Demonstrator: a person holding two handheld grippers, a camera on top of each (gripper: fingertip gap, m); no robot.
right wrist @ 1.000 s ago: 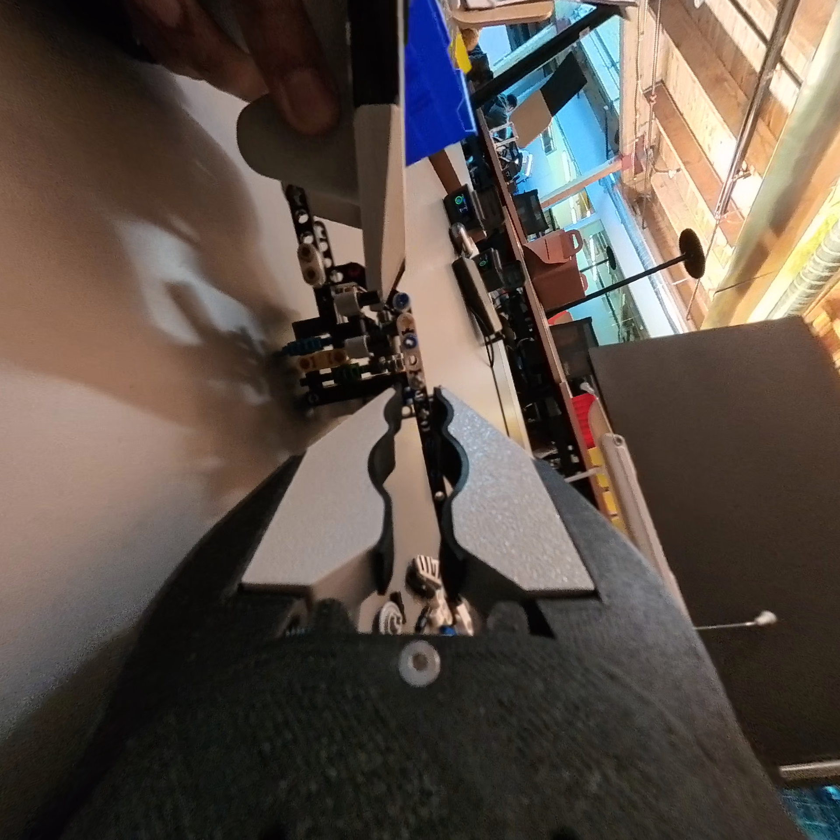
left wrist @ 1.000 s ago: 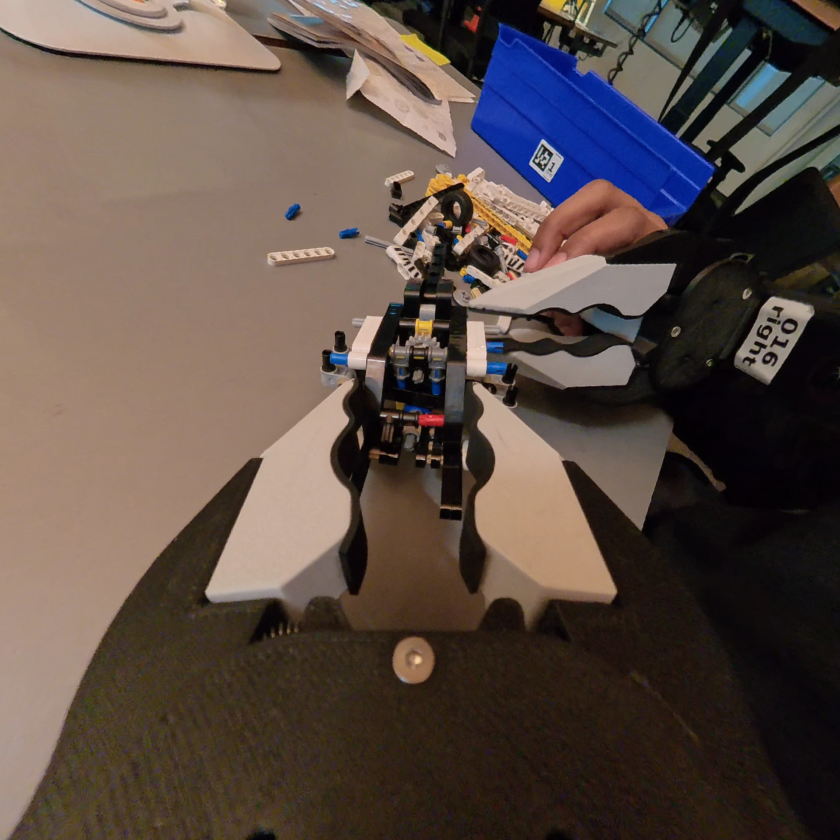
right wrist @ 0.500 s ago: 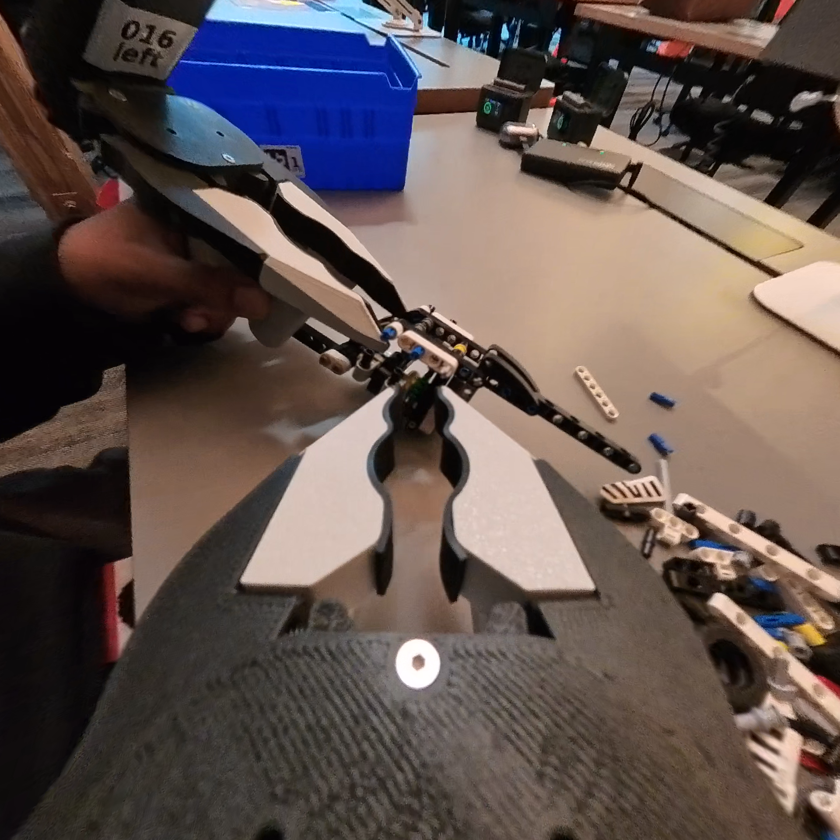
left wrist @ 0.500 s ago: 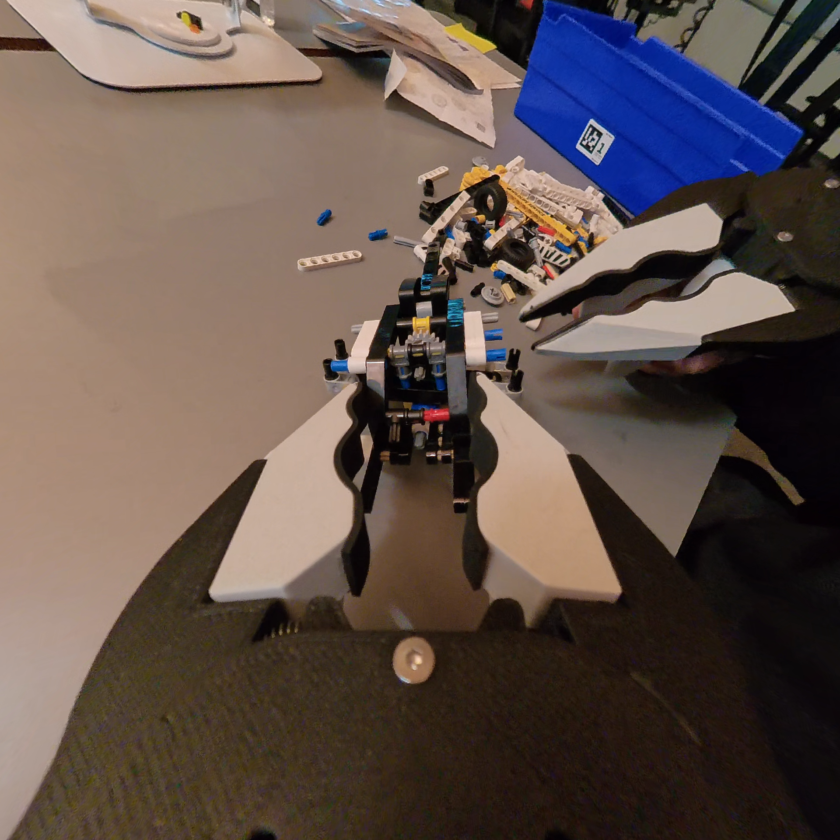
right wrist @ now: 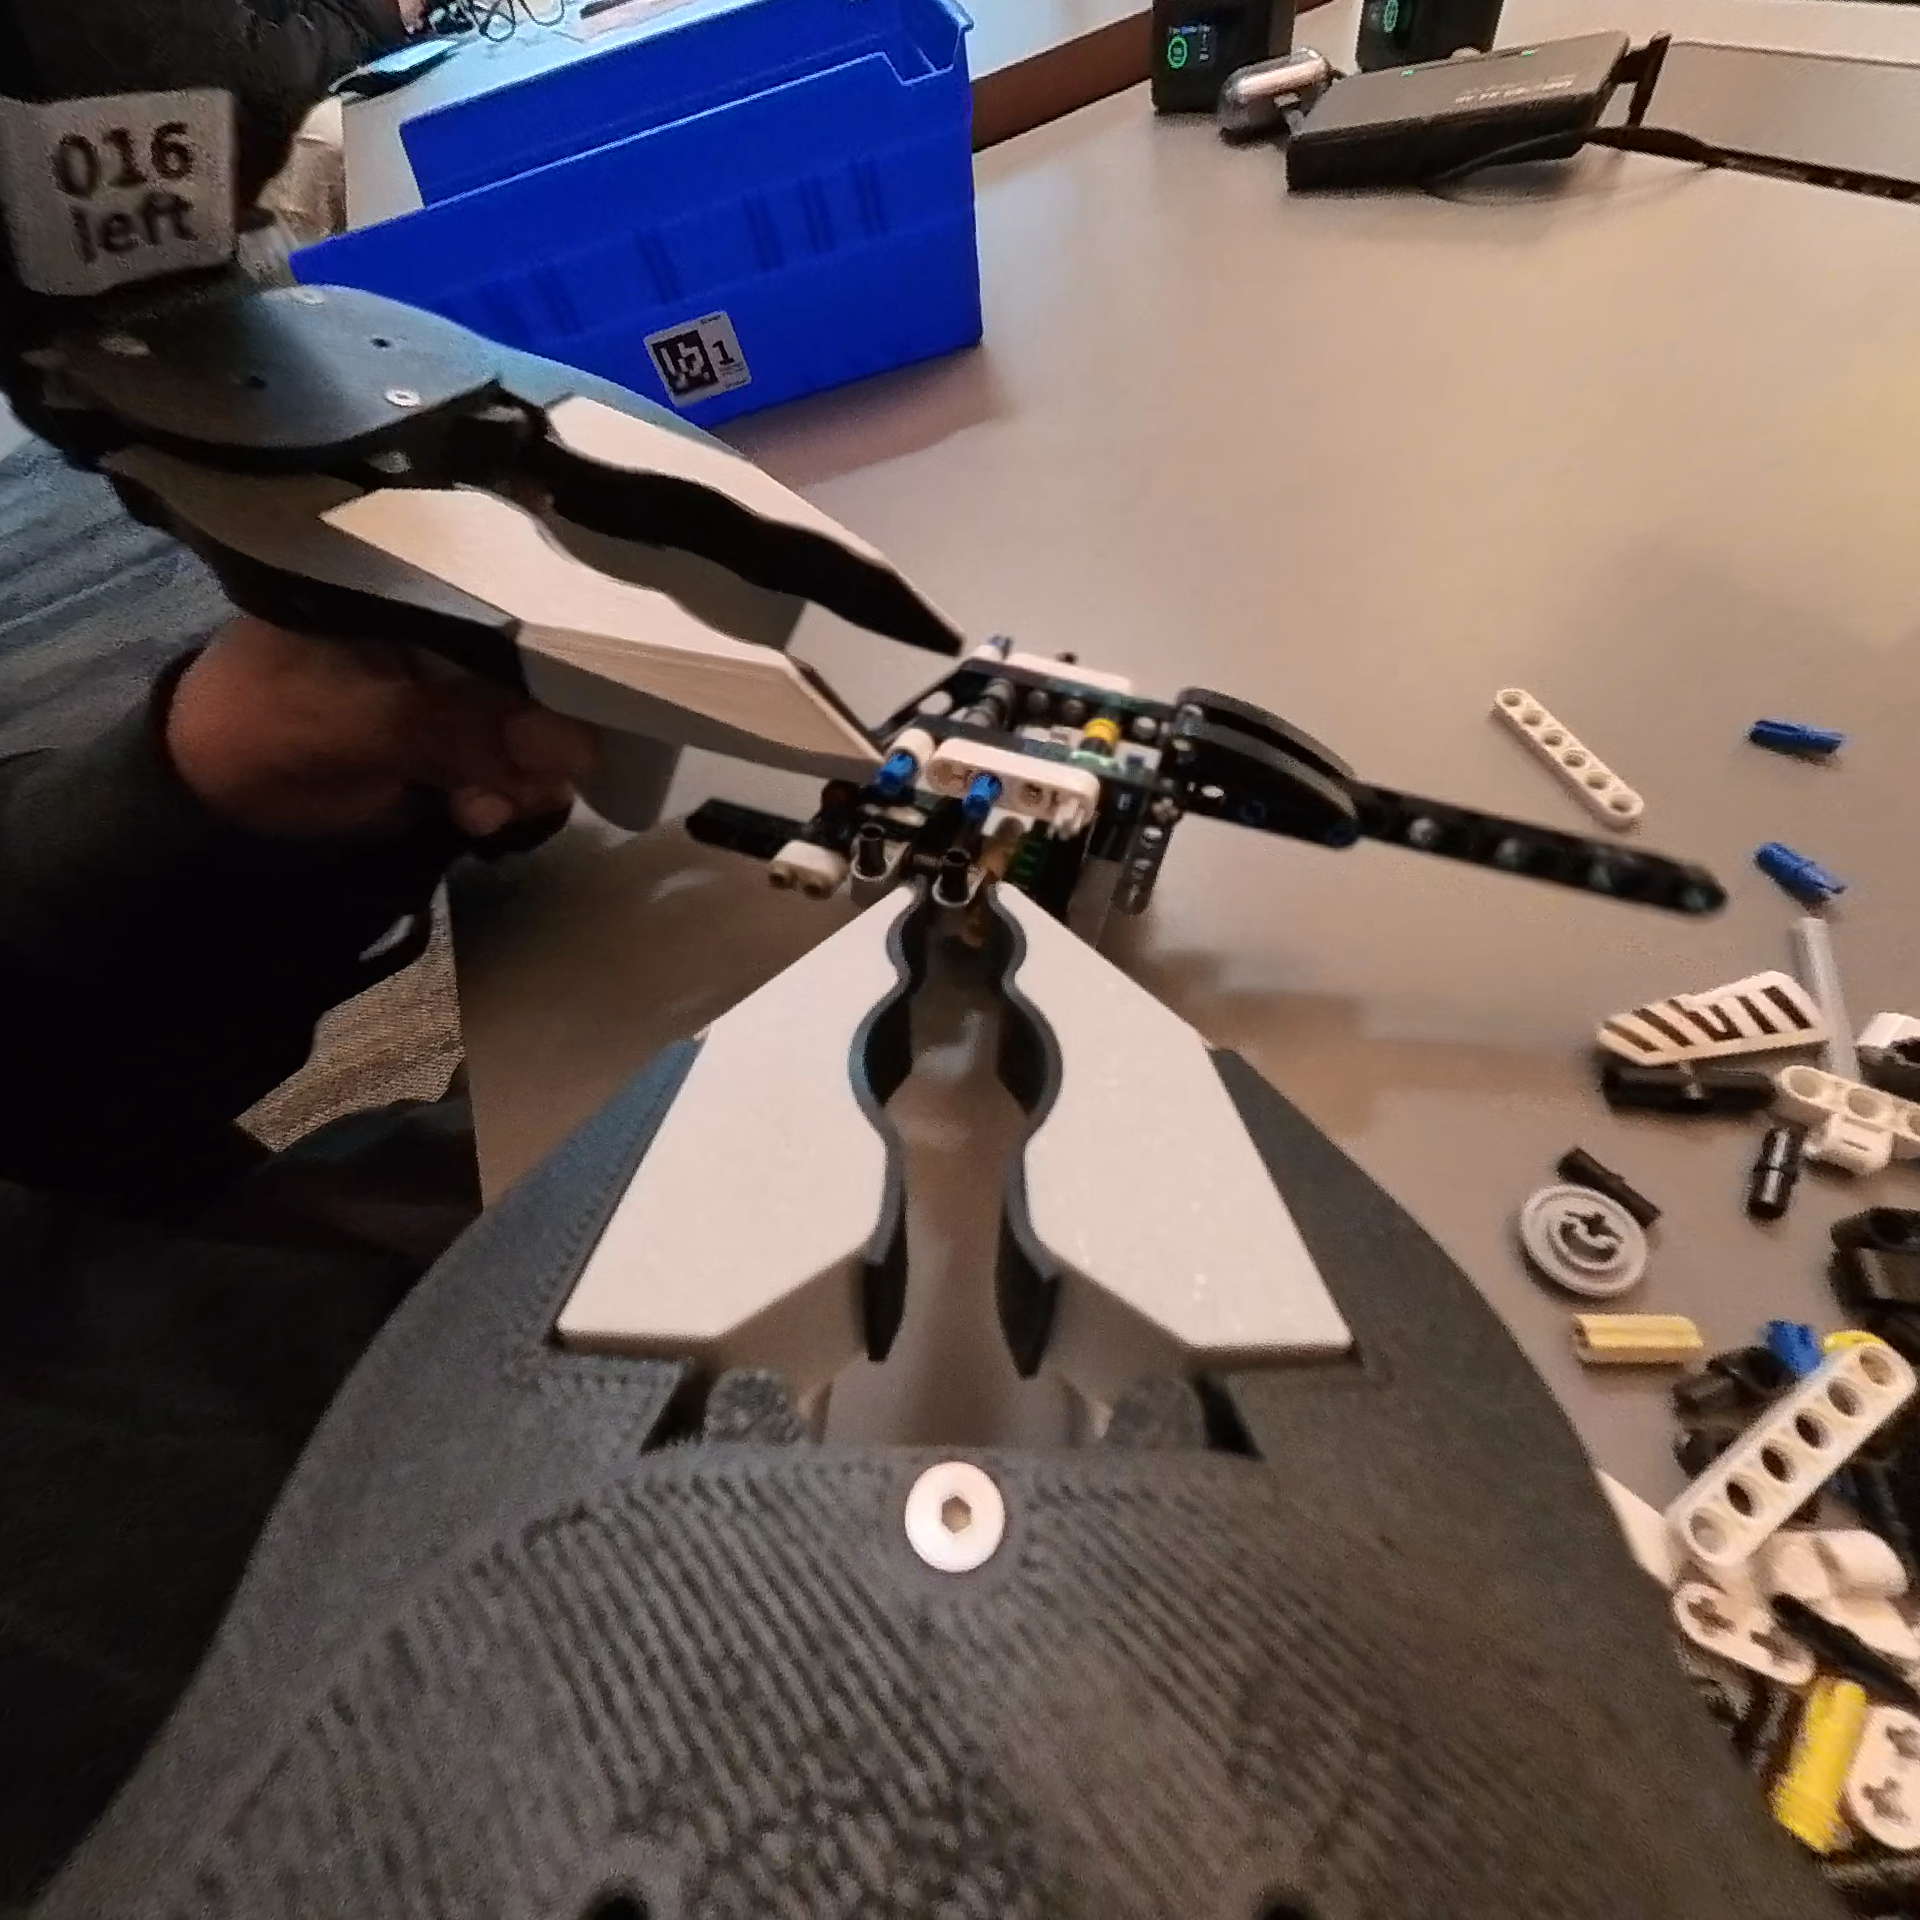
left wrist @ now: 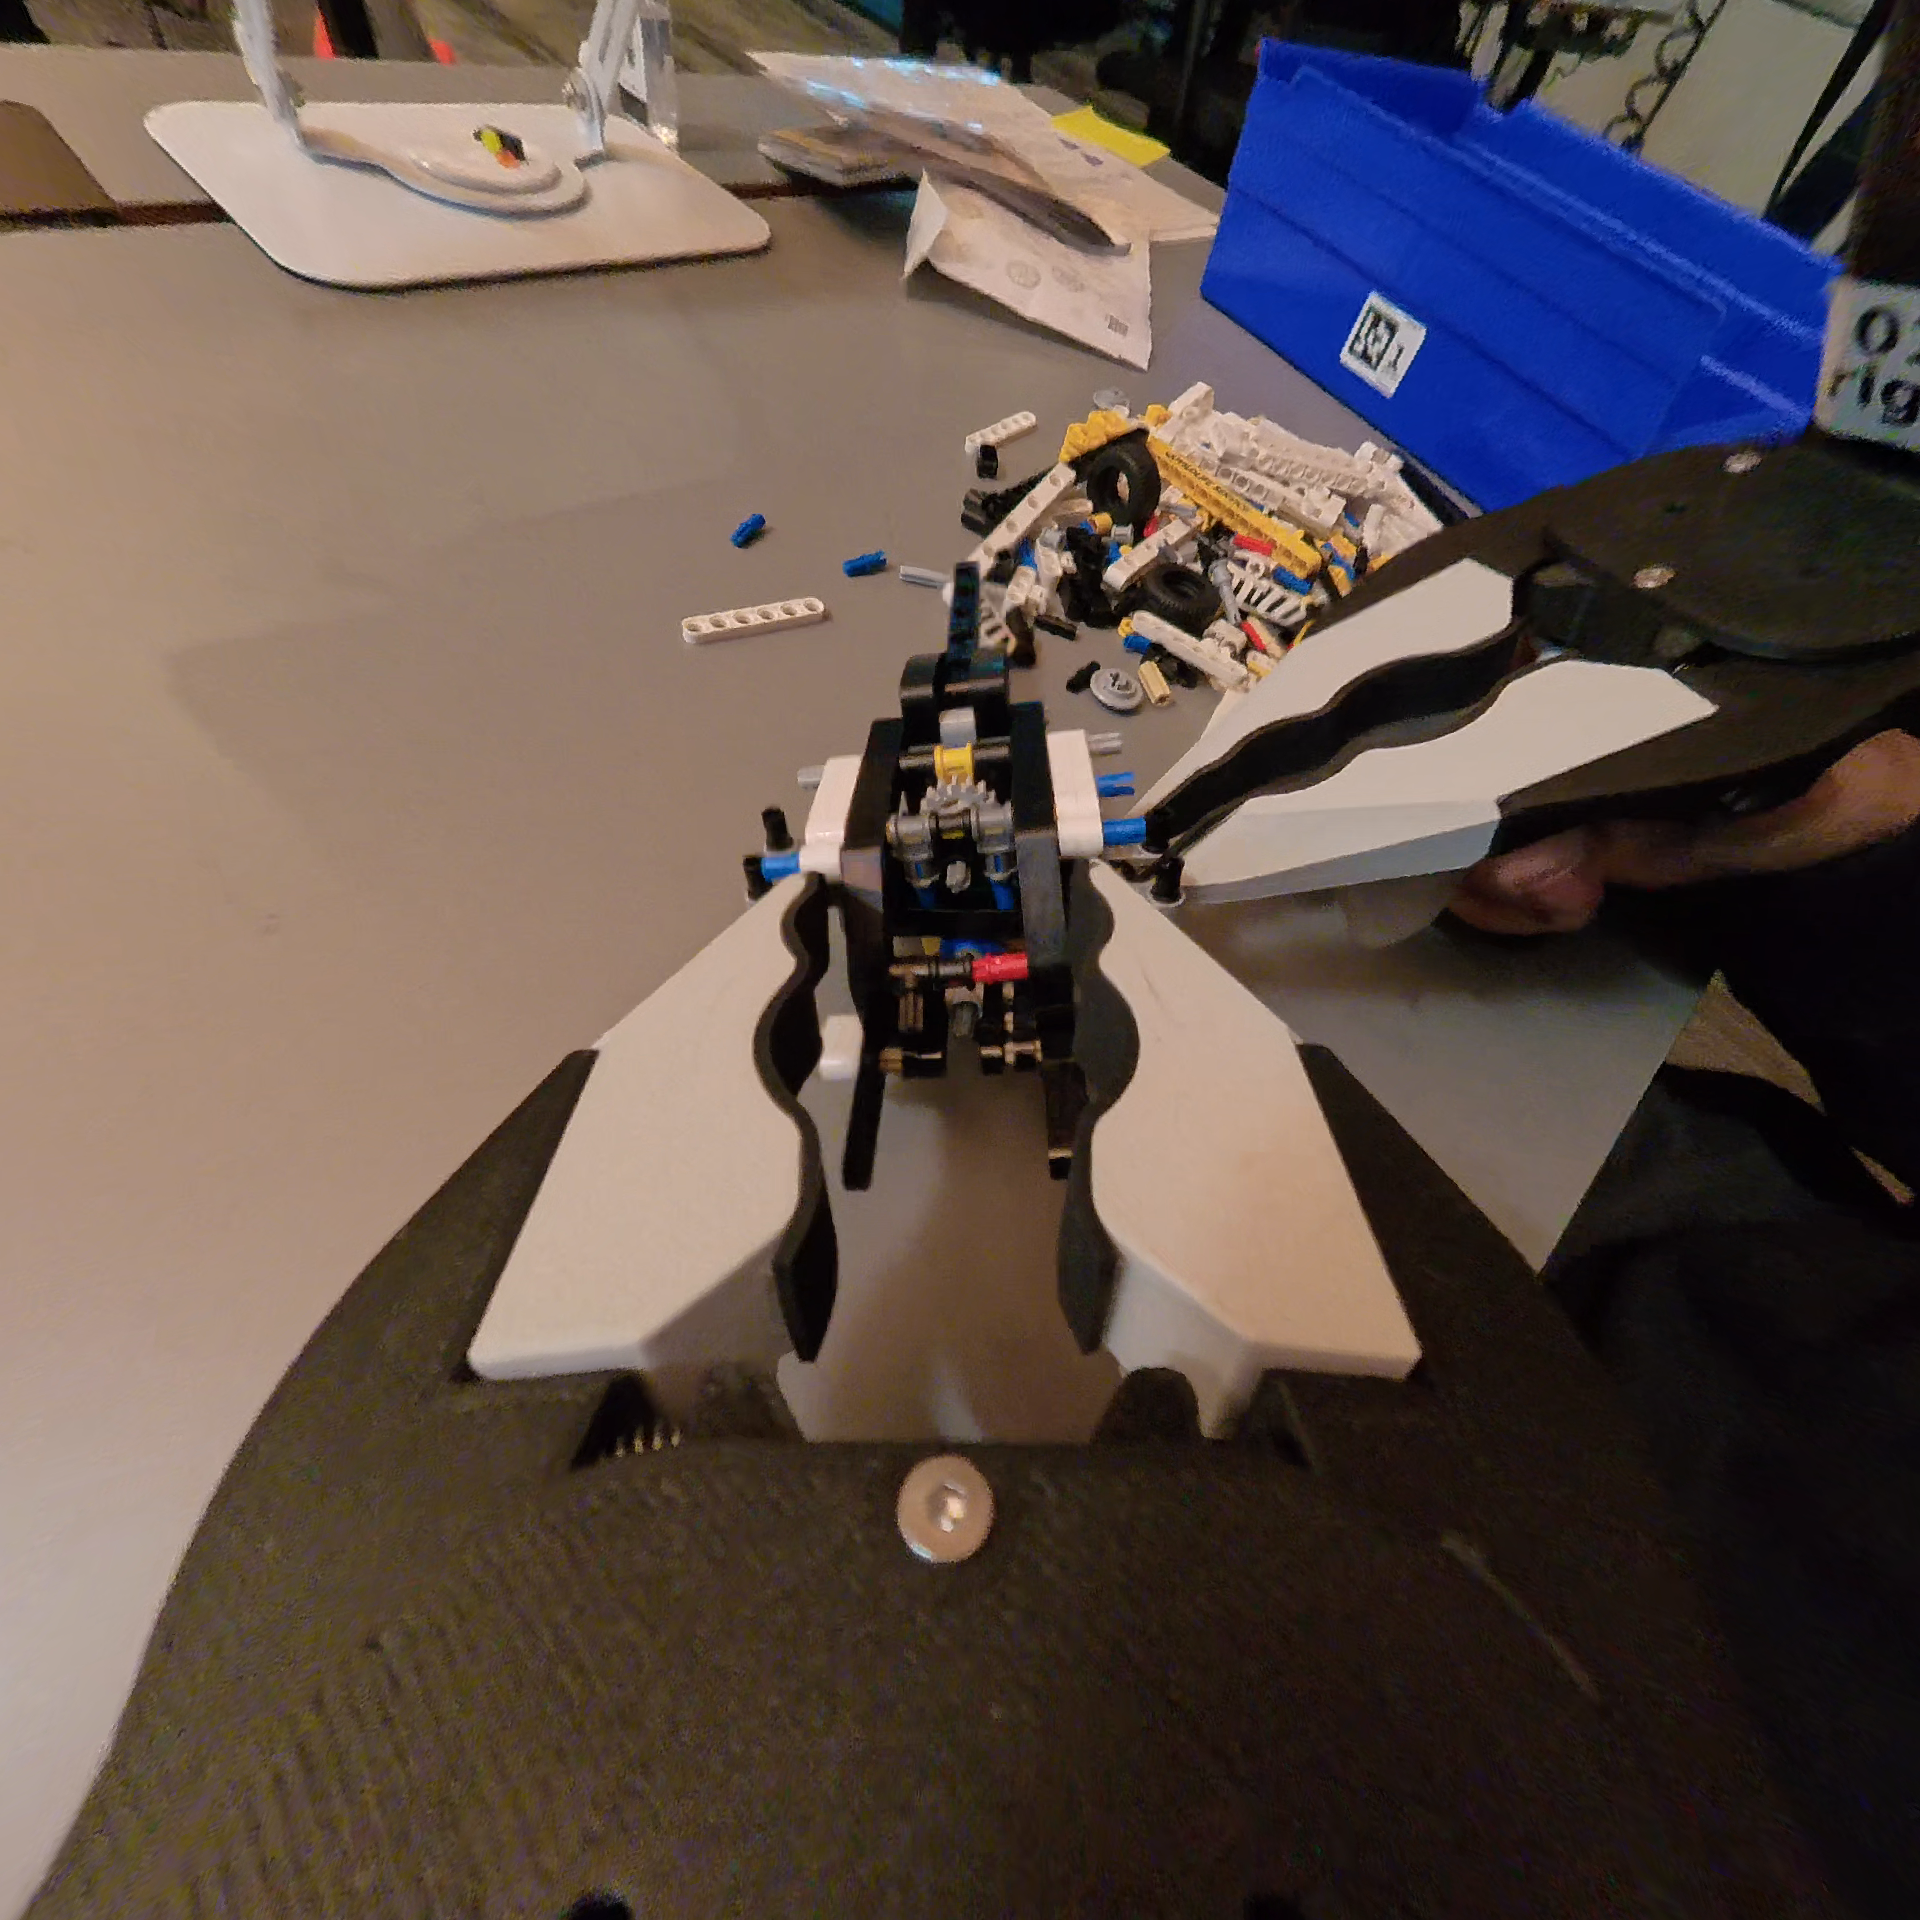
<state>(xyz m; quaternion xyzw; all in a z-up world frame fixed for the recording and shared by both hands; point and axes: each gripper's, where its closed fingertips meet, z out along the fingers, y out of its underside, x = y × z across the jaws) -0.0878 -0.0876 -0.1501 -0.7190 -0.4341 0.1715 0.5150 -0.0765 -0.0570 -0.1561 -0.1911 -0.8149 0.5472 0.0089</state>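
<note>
clamping black brick assembly [left wrist: 961,883] in left gripper [left wrist: 951,894]; right gripper [right wrist: 961,904] narrow, pinching a small black pin [right wrist: 951,871]; keep pull axial.

The toy-brick assembly [left wrist: 961,862] stands on the table [left wrist: 364,727] near its front edge, clamped between the fingers of the left gripper [left wrist: 951,904], which reaches in from 6 o'clock. The right gripper [left wrist: 1169,842] comes in from 3 o'clock, its tips at the assembly's right side. A pile of loose bricks [left wrist: 1195,551] lies behind, at 1 o'clock. A perforated beam [left wrist: 753,620] and two small pins [left wrist: 805,545] lie at 11 o'clock. Behind the pile sits a storage bin [left wrist: 1507,281]; left of it, paper sheets [left wrist: 1029,208], and a flat stand base [left wrist: 457,203] at 10 o'clock.
</note>
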